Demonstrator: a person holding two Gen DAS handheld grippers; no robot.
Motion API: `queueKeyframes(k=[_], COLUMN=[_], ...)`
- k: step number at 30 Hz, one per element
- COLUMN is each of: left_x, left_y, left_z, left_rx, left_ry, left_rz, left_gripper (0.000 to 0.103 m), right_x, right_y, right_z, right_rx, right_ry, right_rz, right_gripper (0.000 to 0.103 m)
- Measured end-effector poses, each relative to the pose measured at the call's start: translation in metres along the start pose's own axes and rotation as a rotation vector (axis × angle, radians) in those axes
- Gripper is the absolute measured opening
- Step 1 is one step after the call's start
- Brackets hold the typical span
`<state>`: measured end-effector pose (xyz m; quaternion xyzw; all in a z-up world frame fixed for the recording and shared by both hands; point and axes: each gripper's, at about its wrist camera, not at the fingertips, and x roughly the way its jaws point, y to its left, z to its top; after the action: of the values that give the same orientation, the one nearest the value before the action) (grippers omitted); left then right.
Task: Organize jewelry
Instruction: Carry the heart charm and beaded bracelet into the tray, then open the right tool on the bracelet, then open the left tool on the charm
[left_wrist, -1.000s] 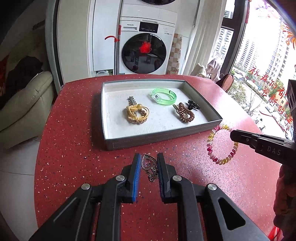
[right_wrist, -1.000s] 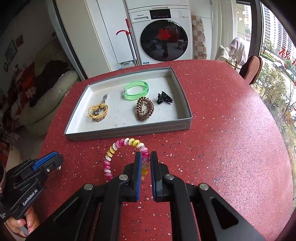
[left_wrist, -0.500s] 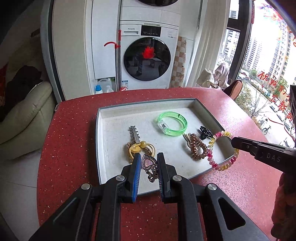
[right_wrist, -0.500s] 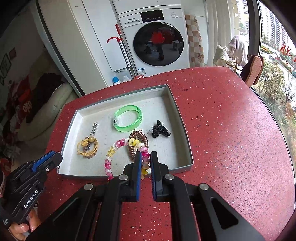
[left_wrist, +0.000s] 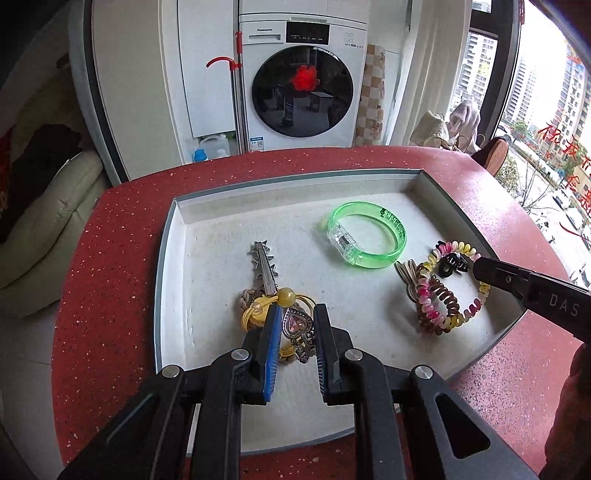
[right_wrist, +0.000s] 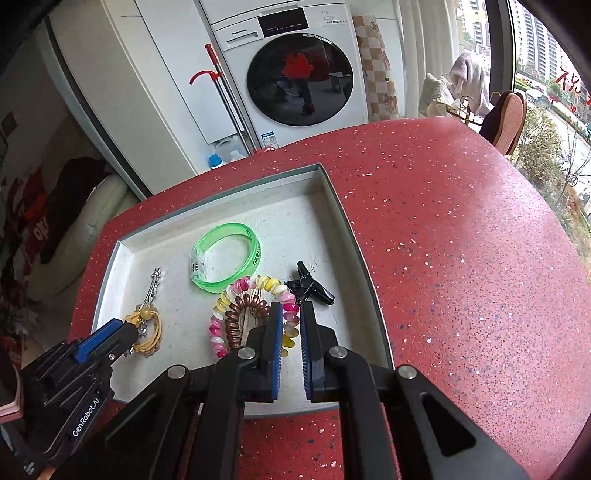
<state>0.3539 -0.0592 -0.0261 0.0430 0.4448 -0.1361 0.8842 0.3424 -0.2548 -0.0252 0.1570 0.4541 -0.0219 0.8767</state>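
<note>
a: item one, far left of the tray?

b: yellow cord bracelet with a spiked silver clip, lying on the tray floor. just over it my left gripper is clenched on a heart pendant, its chain hanging below.

a: middle?

b: green bangle, flat, toward the far side.

a: right?

b: brown coil tie and black claw clip, side by side. my right gripper pinches a multicoloured coil bracelet that hangs over the brown tie.

a: underneath?

b: red speckled table.
</note>
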Motion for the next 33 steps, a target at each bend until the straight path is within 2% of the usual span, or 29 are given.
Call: queueKeyframes(k=[11, 21, 23, 27, 33], left_x=[0.023, 0.022, 0.019, 0.010, 0.004], left_y=[-0.008, -0.010, -0.009, -0.008, -0.004], left_z=[-0.006, -0.007, -0.007, -0.009, -0.008], left_rx=[0.037, 0.047, 0.043, 0.037, 0.019], left_ry=[0.023, 0.016, 0.008, -0.019, -0.027], left_rz=[0.058, 0.054, 0.052, 0.048, 0.036], left_gripper=[0.036, 0.036, 0.036, 0.036, 0.036], right_x=[0.023, 0.025, 0.024, 0.014, -0.005], right_y=[-0.006, -0.003, -0.004, -0.003, -0.004], right_z=[-0.010, -0.011, -0.011, -0.010, -0.010], right_rx=[0.012, -0.014, -0.007, -0.005, 0.005], right_ry=[0.032, 0.045, 0.049, 0.020, -0.024], right_rz=[-0.001, 0.004, 0.022, 0.037, 0.065], right_gripper=[0.010, 0.011, 0.016, 0.045, 0.045])
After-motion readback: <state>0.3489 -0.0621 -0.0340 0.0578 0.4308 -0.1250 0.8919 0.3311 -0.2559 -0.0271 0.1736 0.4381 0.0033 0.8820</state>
